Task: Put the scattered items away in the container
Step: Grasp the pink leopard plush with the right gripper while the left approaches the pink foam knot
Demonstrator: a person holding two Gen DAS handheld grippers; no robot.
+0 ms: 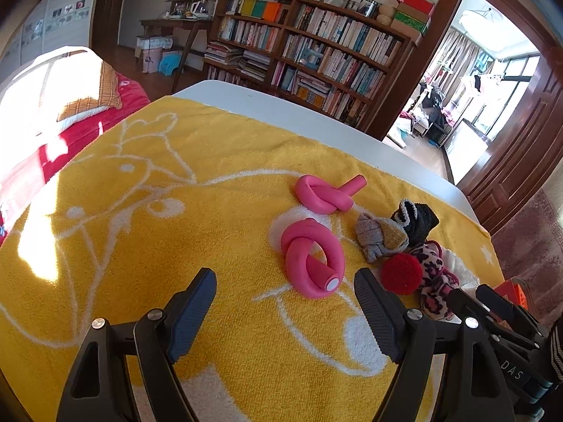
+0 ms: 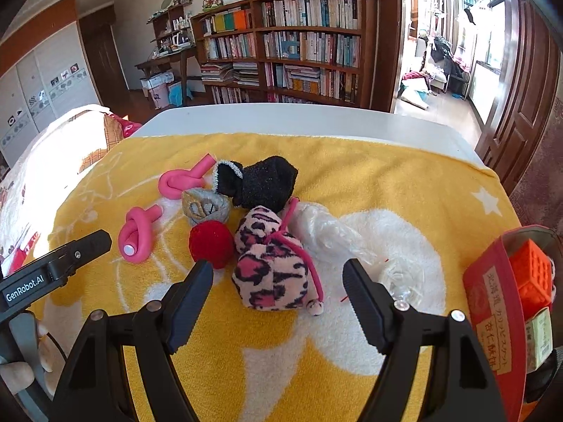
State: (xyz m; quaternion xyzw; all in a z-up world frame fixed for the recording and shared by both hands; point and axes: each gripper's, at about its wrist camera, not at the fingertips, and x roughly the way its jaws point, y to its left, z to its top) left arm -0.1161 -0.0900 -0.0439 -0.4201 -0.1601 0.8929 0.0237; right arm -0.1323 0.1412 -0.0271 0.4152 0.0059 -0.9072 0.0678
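Both grippers hover over the yellow towel [image 2: 404, 183], jaws spread wide, nothing between them. The left gripper [image 1: 285, 292] sits at the bottom of its frame, just below a knotted pink foam roller [image 1: 311, 256]; a second pink roller [image 1: 323, 195] lies above it. The right gripper [image 2: 278, 281] frames the leopard-print pouch [image 2: 271, 267] at centre, with the red pom-pom [image 2: 211, 242], grey sock [image 2: 206, 207] and black sock [image 2: 260, 181] clustered above. The red container [image 2: 492, 316] stands at the right edge.
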